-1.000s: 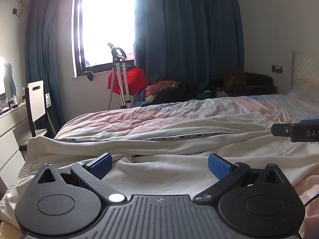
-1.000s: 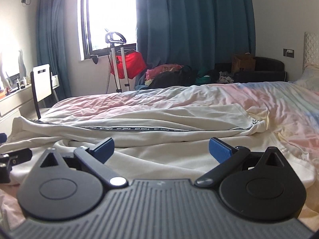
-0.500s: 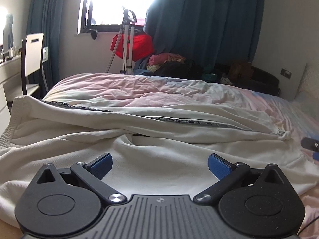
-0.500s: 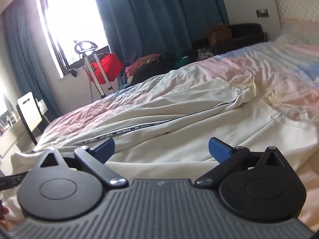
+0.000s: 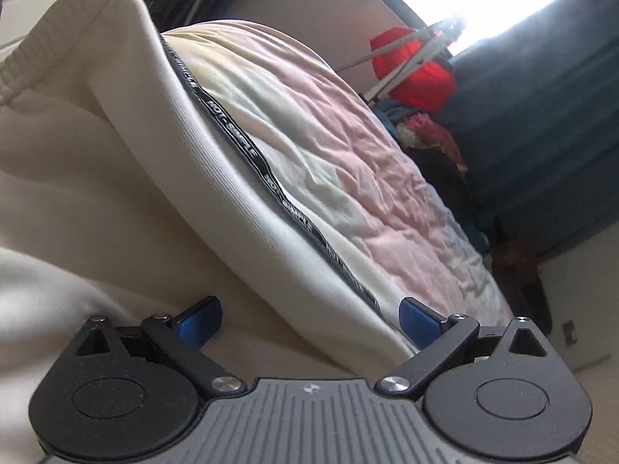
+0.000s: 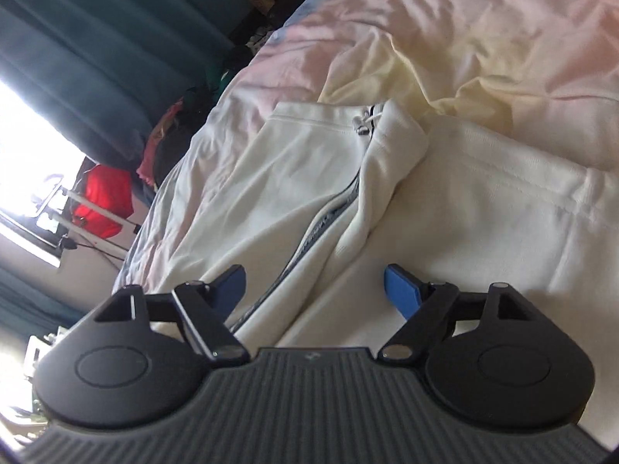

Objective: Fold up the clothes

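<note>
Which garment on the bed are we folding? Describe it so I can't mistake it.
On the pastel pink quilt covering the bed lies a cream knit zip-up jacket. Unlike the crumpled bedding, it has a black lettered zipper tape along its edge.

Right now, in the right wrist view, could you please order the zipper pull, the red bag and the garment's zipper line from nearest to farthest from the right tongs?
1. Zipper line, running up from between the open right tongs.
2. Zipper pull, upper centre, at the collar.
3. Red bag, far left, beyond the bed.
</note>
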Demonstrator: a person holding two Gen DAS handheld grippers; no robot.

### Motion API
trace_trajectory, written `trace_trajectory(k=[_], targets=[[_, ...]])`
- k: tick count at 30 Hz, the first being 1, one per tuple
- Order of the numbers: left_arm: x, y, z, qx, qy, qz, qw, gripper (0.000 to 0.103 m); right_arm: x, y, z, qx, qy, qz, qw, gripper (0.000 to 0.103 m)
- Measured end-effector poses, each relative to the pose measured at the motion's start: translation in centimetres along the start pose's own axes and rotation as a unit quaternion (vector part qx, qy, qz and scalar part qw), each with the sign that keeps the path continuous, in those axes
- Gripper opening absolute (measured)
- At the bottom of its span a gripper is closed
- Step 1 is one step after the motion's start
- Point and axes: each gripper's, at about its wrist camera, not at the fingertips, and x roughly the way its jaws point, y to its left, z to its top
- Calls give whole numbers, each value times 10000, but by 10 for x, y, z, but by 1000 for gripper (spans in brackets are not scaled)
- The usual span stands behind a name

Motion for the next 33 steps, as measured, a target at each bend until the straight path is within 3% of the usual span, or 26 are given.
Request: trace_trajectory(k=[2, 4, 6, 7, 9, 12, 14, 19, 22, 24, 26, 30, 33], targets=[[3, 8, 9, -316, -92, -193, 9993, 94, 15, 6, 6, -126, -184, -32, 9997, 76], [5, 13, 17, -472, -243, -433, 9977, 92, 28, 11, 10, -206, -317, -160, 9992, 62], [11, 12, 20, -420, -299, -428, 9978, 80, 40, 16, 14, -275, -428, -363, 9980, 28], [14, 13, 21, -413, -305, -406, 9979, 74, 33, 22, 13, -346, -577, -310, 9973, 24], [21, 14, 21, -429, -300, -364, 9980, 48, 20, 34, 13, -488, -876, -204, 9948, 18], [20, 14, 23, -384, -385, -390, 9978, 19, 1, 52, 11, -699, -1321, -44, 9888, 16], [14, 13, 27, -379, -477, -508, 9969, 12, -20, 65, 9, -845, -1601, 115, 9834, 15], [-25, 5, 40, -302, -915, -1140, 9888, 5, -98, 101, 1, -1017, -2408, 584, 9635, 14], [-30, 3, 52, -366, -981, -1222, 9870, 5, -127, 126, 4, -1092, -2933, 690, 9473, 14], [-27, 2, 61, -384, -974, -1205, 9872, 7, -121, 144, 16, -1155, -2908, 565, 9481, 14], [-10, -2, 68, -332, -855, -1049, 9902, 8, -91, 160, 30, -1277, -2739, 267, 9529, 14], [37, -8, 76, -389, -663, -521, 9957, 10, 9, 171, 56, -1314, -1991, -550, 9696, 14], [61, -7, 74, -395, -728, -305, 9961, 13, 75, 168, 62, -1368, -1574, -1074, 9721, 14]])
